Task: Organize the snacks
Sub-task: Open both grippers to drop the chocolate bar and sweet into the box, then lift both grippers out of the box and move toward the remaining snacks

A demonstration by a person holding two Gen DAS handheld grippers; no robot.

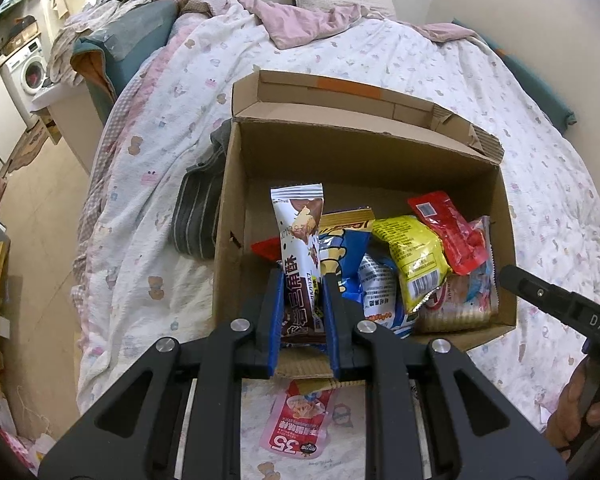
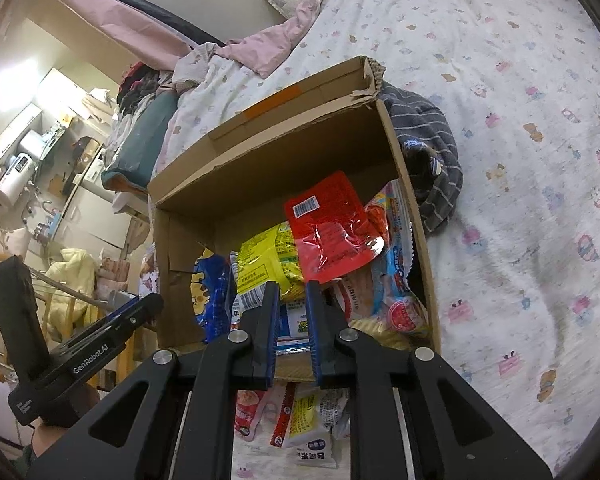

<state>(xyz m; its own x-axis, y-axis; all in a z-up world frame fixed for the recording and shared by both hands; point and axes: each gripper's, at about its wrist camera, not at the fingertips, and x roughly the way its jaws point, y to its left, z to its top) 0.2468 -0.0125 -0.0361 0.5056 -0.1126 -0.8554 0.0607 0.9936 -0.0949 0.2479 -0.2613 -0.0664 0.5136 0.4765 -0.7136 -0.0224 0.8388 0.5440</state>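
Above the cardboard box (image 1: 504,248), left gripper (image 1: 302,280) clamped on chocolate bar (image 1: 300,248).

Brown cardboard box (image 1: 380,160) w/ orange tape; red packet (image 2: 332,228), yellow packet (image 2: 268,260), blue bag (image 2: 210,292) inside. White-brown snack bar (image 1: 300,248). Grey striped cloth (image 2: 432,148). White bedsheet (image 1: 460,72), pastel cartoon print; pink blanket (image 1: 292,20).

Plenty of open room at the back of the cardboard box (image 1: 364,160), behind the snack pile (image 1: 416,256). Right half jammed with packets, flap (image 1: 340,100) sticking up behind, striped cloth (image 1: 198,216) crowding the left wall.
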